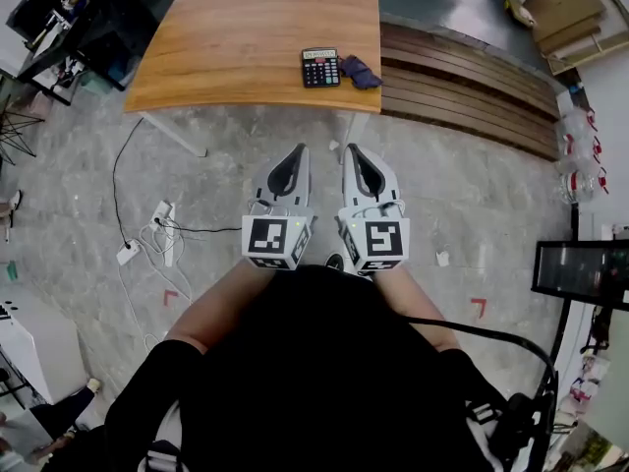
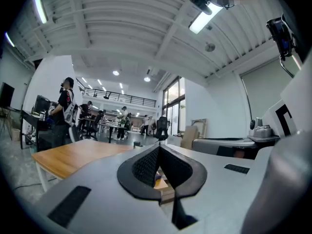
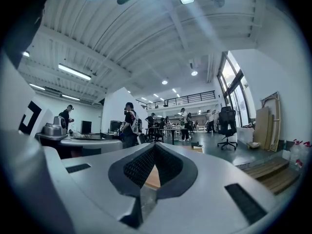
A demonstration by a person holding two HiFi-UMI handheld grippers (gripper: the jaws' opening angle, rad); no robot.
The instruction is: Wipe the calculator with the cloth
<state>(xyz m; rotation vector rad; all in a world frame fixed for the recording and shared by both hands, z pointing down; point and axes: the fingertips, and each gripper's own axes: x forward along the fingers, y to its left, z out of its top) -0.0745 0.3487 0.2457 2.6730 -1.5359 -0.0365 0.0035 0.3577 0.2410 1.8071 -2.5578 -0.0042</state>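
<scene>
Work on the wipe has not begun, by the look of it. The calculator [image 1: 320, 67] lies on the table [image 1: 246, 37] close to its near edge, toward the near right corner. The cloth [image 1: 360, 71], a small dark crumpled piece, sits just beside it on the side toward that corner; whether the two touch I cannot tell. Both are well apart from the person, who stands back on the floor. The left claw [image 1: 301, 148] and the right claw [image 1: 351, 149] are held side by side, level, pointing toward the table, each with its jaws closed tip to tip and nothing between them. Every step is left: come up to the table, take the cloth in one claw, and rub it over the calculator, perhaps steadying that with the other claw.
</scene>
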